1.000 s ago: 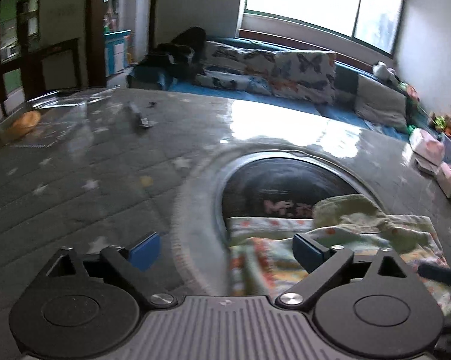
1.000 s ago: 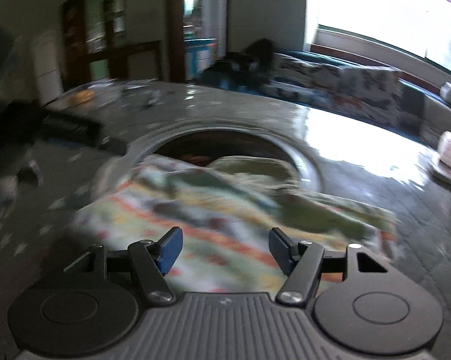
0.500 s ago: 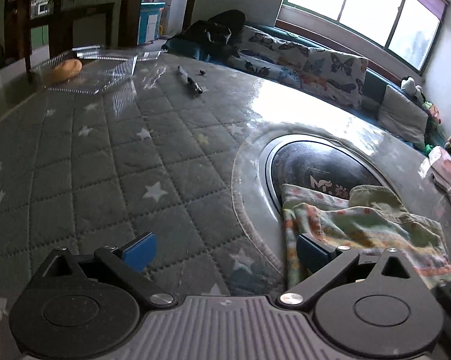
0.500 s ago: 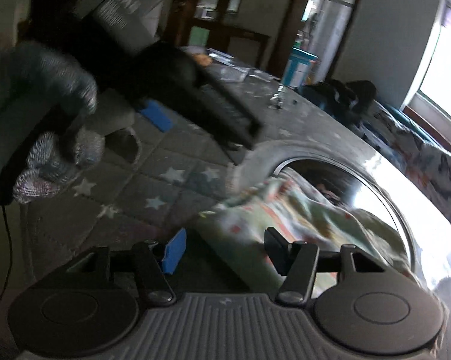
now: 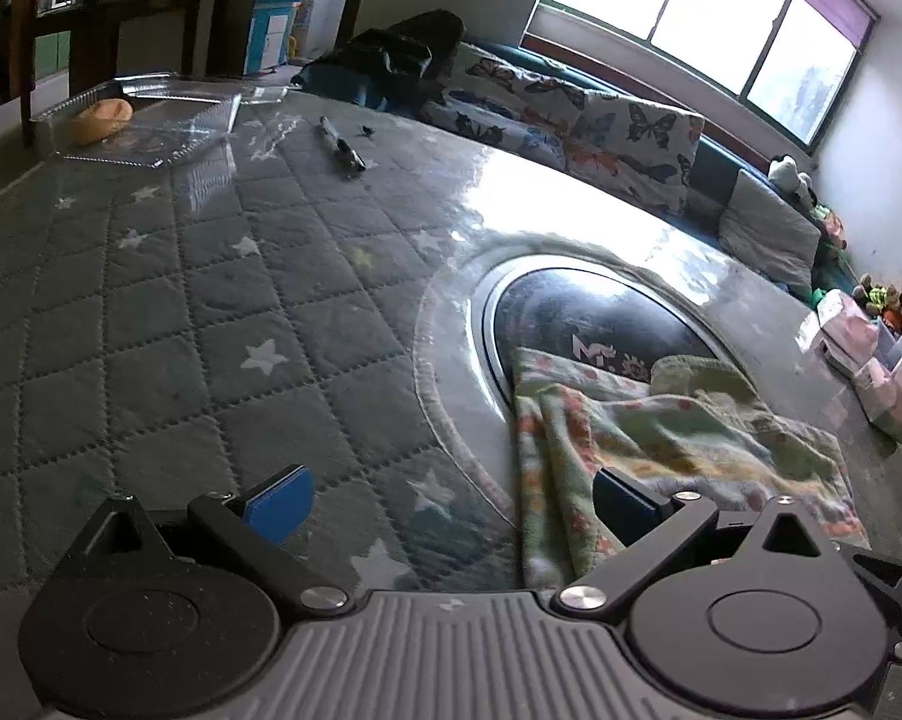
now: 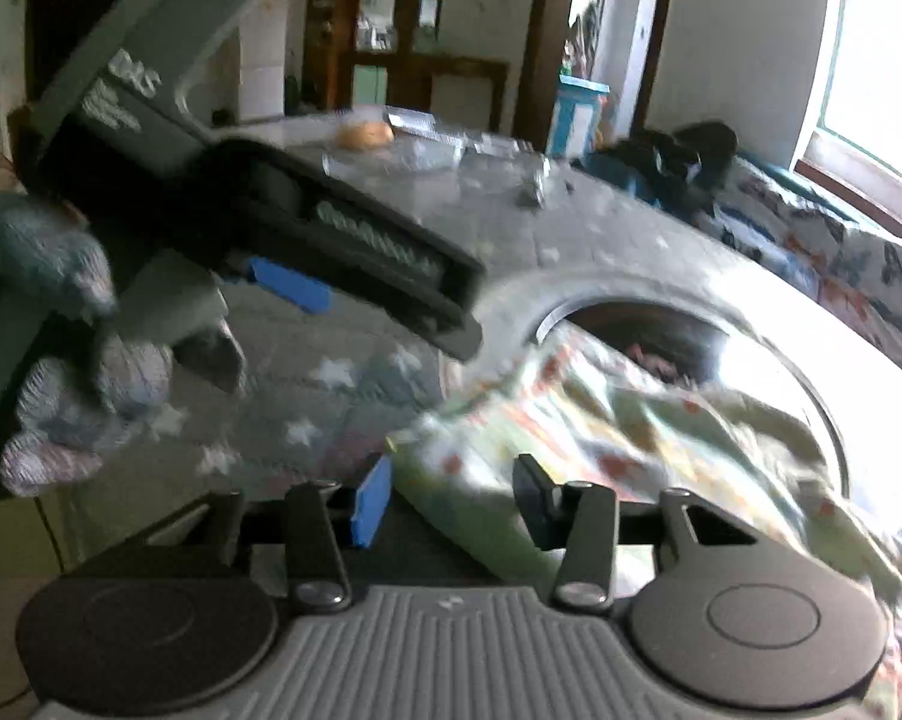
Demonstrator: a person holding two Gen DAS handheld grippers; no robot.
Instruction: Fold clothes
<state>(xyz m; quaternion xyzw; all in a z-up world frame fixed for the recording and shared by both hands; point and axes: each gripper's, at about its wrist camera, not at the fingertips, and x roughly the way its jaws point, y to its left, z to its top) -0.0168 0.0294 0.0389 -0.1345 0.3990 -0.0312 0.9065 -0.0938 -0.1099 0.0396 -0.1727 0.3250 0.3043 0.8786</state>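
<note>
A folded, flower-patterned green garment (image 5: 661,438) lies on the grey table, partly over a round black inset (image 5: 583,312). My left gripper (image 5: 451,498) is open and empty, low over the table at the garment's left edge; its right finger sits over the cloth. In the right wrist view the garment (image 6: 619,420) is blurred. My right gripper (image 6: 448,498) is open, with the garment's near left corner between its fingers. The left gripper (image 6: 289,285), held by a gloved hand (image 6: 61,354), shows at the upper left of that view.
The table has a quilted grey star-pattern cover (image 5: 181,300). A clear plastic tray (image 5: 145,114) with a bun and a dark pen-like object (image 5: 340,144) lie at the far side. Small boxes (image 5: 871,372) sit at the right edge. A butterfly-print sofa (image 5: 571,114) stands behind.
The left gripper has drawn back and left off the garment. The right gripper has swung left and its jaws have narrowed around the garment's corner.
</note>
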